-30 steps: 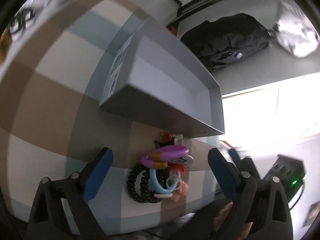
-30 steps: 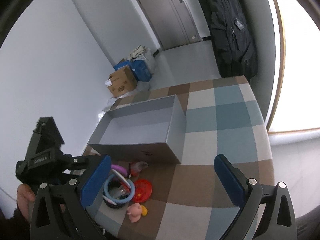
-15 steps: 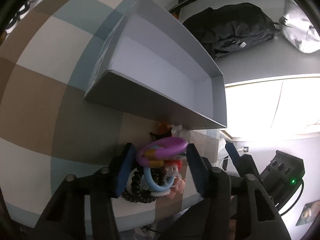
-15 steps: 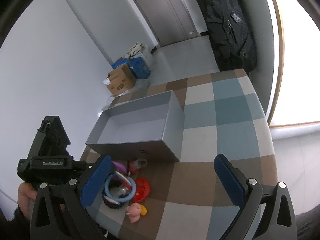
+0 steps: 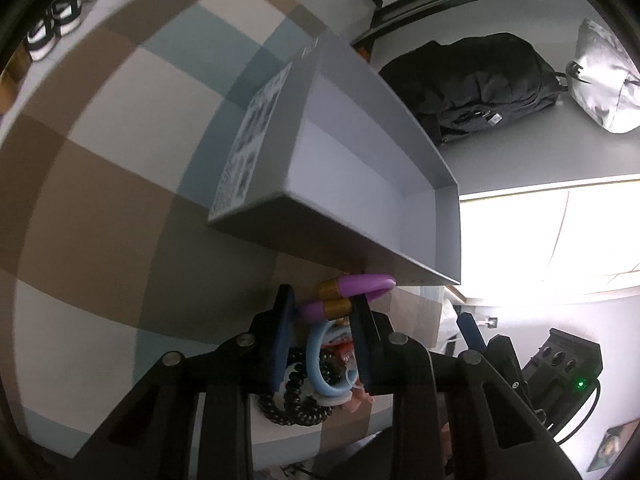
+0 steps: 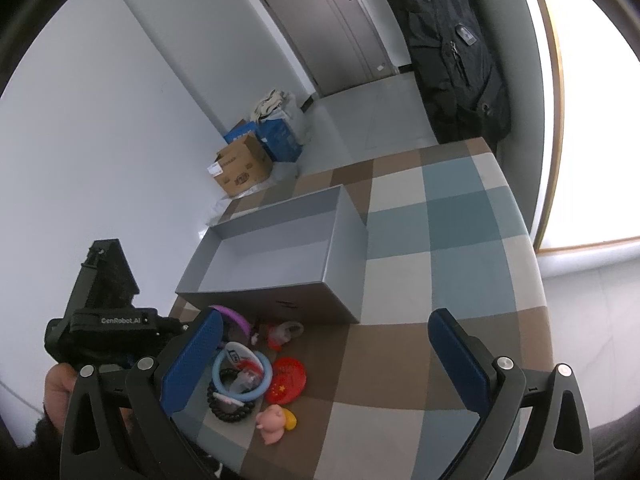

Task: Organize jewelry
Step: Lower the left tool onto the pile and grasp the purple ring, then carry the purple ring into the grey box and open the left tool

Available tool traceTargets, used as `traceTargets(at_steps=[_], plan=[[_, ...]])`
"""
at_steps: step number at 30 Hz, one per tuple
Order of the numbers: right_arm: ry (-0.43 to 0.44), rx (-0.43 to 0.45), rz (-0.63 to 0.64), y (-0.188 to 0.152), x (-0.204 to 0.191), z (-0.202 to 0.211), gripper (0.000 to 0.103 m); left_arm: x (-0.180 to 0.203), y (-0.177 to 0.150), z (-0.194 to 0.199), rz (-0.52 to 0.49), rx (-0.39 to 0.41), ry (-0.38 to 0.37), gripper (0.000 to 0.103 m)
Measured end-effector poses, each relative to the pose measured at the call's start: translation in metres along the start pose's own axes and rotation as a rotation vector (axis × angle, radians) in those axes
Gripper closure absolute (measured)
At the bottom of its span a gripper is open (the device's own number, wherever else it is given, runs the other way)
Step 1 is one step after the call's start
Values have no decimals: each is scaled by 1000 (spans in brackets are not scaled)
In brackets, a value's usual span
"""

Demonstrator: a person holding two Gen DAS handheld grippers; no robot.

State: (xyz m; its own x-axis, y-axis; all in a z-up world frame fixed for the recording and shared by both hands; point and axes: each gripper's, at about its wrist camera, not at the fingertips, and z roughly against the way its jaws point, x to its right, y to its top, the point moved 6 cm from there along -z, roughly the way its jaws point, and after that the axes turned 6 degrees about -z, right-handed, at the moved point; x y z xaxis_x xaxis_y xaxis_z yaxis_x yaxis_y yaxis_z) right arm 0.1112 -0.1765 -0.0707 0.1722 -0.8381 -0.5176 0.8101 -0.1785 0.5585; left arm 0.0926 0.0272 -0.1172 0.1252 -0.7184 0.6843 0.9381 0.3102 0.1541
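My left gripper (image 5: 322, 312) is shut on a purple bracelet with gold bands (image 5: 352, 286), held just off the near wall of the open grey box (image 5: 372, 184); the bracelet also shows in the right wrist view (image 6: 234, 318). Below it on the checked cloth lie a light-blue ring (image 5: 320, 364), a black coiled hair tie (image 5: 294, 404), a red disc (image 6: 287, 379) and a pink pig charm (image 6: 272, 420). My right gripper (image 6: 324, 364) is open and empty, above the table's near edge. The grey box (image 6: 280, 256) is empty inside.
The table's checked cloth (image 6: 440, 240) has blue, brown and cream squares. A black backpack (image 5: 480, 84) and a silver bag (image 5: 604, 80) lie on the floor beyond the table. Cardboard and blue boxes (image 6: 256, 156) stand by the wall. A door (image 6: 332, 20) is behind.
My left gripper closed from wide open onto the purple bracelet and lifted it toward the grey box's near wall. My right gripper stayed open and nearly still.
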Motion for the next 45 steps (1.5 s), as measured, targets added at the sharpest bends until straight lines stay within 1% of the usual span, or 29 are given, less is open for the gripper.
traceTargets(at_steps=[5,8,12,15,17,18,20,21,24,25,27,28,29,30,31,32,34,40,45], plan=[[-1,-1,18,-1,-4,-1,0,-1,4,17,-19,58,-4,81],[11,-16,37,-6,-10,-4,0,1,5,28,-36,91,-23,81],[55,-79,71,-18,-24,-14,0,9,7,44,-74,142,-54,81],[88,-120,94,-28,-35,-21,1,13,7,49,-92,163,-58,81],[111,-154,115,-34,-44,-28,9,12,6,52,-95,169,-66,81],[121,-172,120,-37,-48,-32,11,12,5,53,-97,169,-67,81],[132,-203,126,-42,-53,-38,20,11,2,57,-104,172,-69,81],[136,-213,129,-44,-54,-40,23,11,2,57,-108,173,-69,81],[145,-245,139,-51,-61,-46,36,12,1,57,-124,177,-60,81],[150,-252,144,-52,-63,-47,42,12,1,57,-126,176,-62,81],[139,-251,157,-55,-63,-48,44,13,1,57,-125,176,-65,81],[138,-249,162,-55,-64,-49,48,13,2,57,-124,175,-67,81],[135,-248,167,-56,-65,-50,56,13,3,56,-123,174,-68,81],[130,-247,172,-57,-66,-51,60,13,3,56,-122,173,-70,81],[123,-250,176,-58,-66,-52,66,14,3,56,-121,171,-74,81],[109,-255,182,-60,-66,-54,74,14,4,55,-122,170,-76,81],[83,-260,194,-62,-66,-57,85,15,4,55,-127,169,-73,81],[73,-223,217,-60,-70,-54,87,14,5,54,-125,172,-75,81],[110,-188,217,-55,-75,-43,87,17,4,53,-135,176,-75,81]])
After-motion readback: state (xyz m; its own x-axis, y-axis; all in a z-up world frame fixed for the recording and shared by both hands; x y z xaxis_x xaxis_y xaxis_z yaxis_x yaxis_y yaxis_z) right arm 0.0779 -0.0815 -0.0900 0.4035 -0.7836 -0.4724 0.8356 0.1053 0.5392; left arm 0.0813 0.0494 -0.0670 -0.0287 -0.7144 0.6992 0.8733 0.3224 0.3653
